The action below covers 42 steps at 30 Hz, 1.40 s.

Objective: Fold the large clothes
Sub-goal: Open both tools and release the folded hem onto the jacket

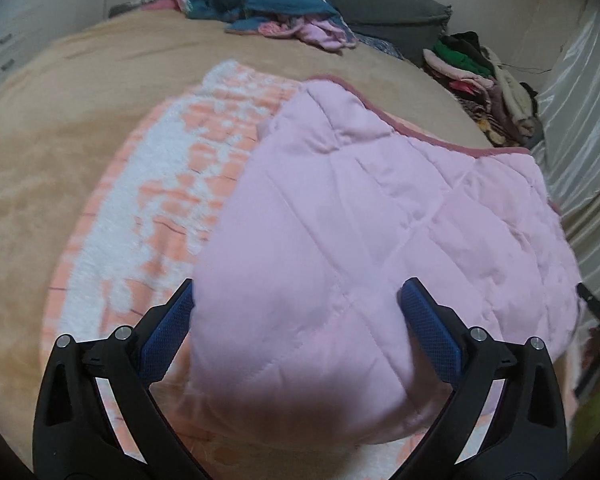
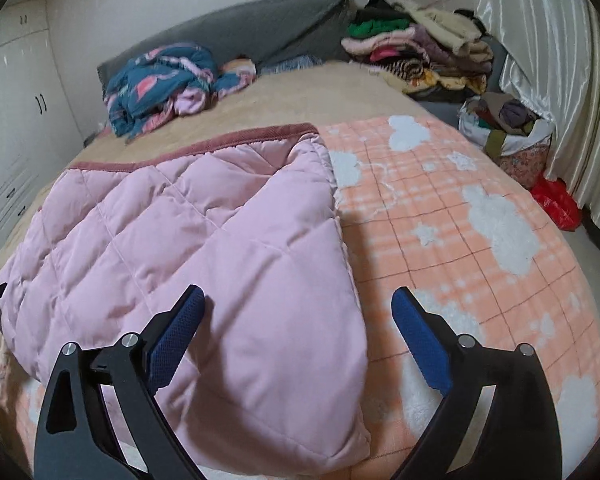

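A crumpled teal floral garment (image 2: 162, 80) lies upper left on the tan bedspread (image 2: 284, 100); stacked folded clothes (image 2: 424, 54) sit upper right, by a full bag (image 2: 508, 136).

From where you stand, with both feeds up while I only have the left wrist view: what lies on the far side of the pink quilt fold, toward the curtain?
Observer: The peach checked blanket with white cloud patches carries on uncovered there, beside the pink quilt.
Operator: Is anything on the floor by the curtain?
Observer: Yes, a bag stuffed with clothes sits at the bedside.
Operator: Anything else down there?
Observer: A red plastic bag lies just past it on the floor.
Operator: And the right gripper?
Observer: The right gripper is open, straddling the quilt's folded edge.
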Available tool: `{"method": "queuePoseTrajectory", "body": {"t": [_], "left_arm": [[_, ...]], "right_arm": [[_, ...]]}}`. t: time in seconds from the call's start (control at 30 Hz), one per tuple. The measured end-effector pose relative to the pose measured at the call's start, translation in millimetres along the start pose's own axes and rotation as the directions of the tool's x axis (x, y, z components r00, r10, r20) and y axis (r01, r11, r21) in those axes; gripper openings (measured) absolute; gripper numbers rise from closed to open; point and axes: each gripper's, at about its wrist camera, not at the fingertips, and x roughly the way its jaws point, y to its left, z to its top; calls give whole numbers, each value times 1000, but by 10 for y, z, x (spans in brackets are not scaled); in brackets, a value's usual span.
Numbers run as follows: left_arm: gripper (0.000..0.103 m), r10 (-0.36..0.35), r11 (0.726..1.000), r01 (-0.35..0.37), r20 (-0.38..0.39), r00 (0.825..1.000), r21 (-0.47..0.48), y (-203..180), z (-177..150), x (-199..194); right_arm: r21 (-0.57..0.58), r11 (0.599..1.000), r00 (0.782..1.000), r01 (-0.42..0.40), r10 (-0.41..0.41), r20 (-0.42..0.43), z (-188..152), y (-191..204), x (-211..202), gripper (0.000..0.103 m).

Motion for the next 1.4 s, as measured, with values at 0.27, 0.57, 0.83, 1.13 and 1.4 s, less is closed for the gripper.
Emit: {"method": "queuePoseTrajectory", "body": {"t": [0.27,0.57,0.83,1.13,1.4], "left_arm": [[13,-23,999,20,100,995,28,-169,142,-128],[13,46,998,-56,213,976,41,-330,473,-31],[13,68,997,-74,214,975,23,-350,566,210],[17,81,995,-89,169,982,39,-286,581,442],[21,107,992,-117,161,981,55,-311,571,476]], "right_arm": [[57,998,997,-24,19,75,59,134,-92,17],[161,987,995,7,-23,95,445,99,180,17],[180,980,996,90,-93,9,375,5,597,17],[182,976,993,116,-112,-36,285,-39,781,21],[185,972,989,144,-133,-71,228,-40,790,37]]}}
